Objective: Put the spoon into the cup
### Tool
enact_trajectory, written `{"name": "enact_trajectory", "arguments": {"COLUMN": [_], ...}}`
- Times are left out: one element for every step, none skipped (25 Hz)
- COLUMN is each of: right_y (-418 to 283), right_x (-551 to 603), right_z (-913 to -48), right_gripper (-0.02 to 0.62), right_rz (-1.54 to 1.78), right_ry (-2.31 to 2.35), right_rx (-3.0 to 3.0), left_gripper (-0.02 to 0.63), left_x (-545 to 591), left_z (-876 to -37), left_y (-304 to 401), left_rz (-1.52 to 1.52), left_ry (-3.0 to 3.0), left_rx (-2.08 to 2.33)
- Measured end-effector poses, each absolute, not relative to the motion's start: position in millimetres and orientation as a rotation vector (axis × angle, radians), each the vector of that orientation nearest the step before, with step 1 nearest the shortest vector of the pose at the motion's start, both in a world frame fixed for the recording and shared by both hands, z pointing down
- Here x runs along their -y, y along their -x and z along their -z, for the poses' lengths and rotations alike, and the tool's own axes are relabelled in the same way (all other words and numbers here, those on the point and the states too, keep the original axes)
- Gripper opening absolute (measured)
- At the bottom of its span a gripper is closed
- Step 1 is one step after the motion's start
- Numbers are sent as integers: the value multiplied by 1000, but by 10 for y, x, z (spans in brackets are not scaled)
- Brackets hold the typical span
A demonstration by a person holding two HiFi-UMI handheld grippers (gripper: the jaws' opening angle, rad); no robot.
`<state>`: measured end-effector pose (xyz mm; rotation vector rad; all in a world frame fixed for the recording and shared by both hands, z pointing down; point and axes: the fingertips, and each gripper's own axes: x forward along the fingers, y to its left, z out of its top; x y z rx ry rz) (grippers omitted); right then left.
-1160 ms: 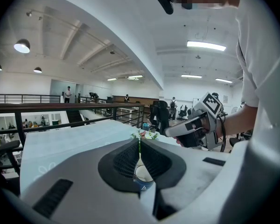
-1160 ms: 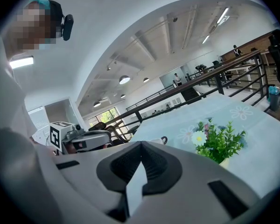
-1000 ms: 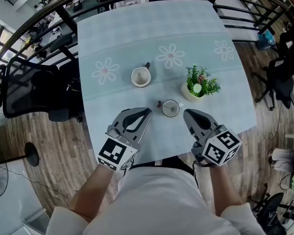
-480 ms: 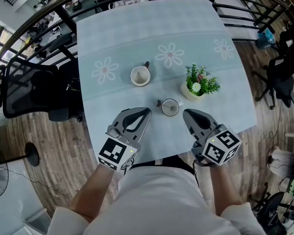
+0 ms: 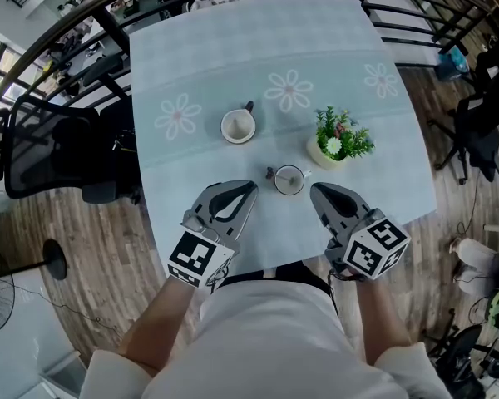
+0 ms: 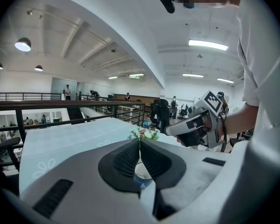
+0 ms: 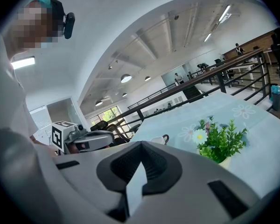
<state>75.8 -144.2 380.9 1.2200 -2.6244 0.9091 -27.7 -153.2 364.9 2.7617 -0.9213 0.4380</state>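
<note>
A small glass cup stands near the table's front edge, and a thin pale thing that looks like the spoon lies inside it. A dark knob sticks out at its left rim. My left gripper rests just left of this cup, shut and empty. My right gripper rests just right of it, also shut and empty. In the left gripper view the cup shows low behind the closed jaws. A white mug stands farther back; the right gripper view shows the mug past its closed jaws.
A small potted plant with white flowers stands right of the small cup, close to my right gripper. The pale blue tablecloth has flower prints. A black office chair is left of the table, and railings run behind it.
</note>
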Motion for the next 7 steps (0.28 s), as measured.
{"name": "enact_trajectory", "arguments": {"right_y": [-757, -756, -756, -756, -758, -759, -760], "right_x": [1442, 1442, 1442, 1442, 1441, 1440, 1438], "right_z": [-3805, -3802, -3799, -3797, -3796, -3794, -3793], "right_gripper": [23, 23, 22, 22, 21, 21, 21], "right_rz": [-908, -908, -908, -908, -908, -909, -909], "right_ry": [-1218, -1216, -1214, -1213, -1212, -1211, -1209], "right_rx": [2626, 2627, 2627, 2628, 2628, 2628, 2629], "left_gripper": [28, 28, 28, 28, 28, 28, 28], "left_x": [1529, 1529, 1530, 1531, 1531, 1530, 1529], "left_z": [-3650, -3648, -3648, -3650, -3655, -3661, -3668], "left_y": [274, 270, 267, 263, 260, 258, 255], "left_rz": [-438, -438, -438, -439, -441, -444, -446], "left_ry": [-2761, -2761, -2761, -2761, -2760, -2760, -2759], "left_rx": [920, 919, 918, 918, 917, 916, 915]}}
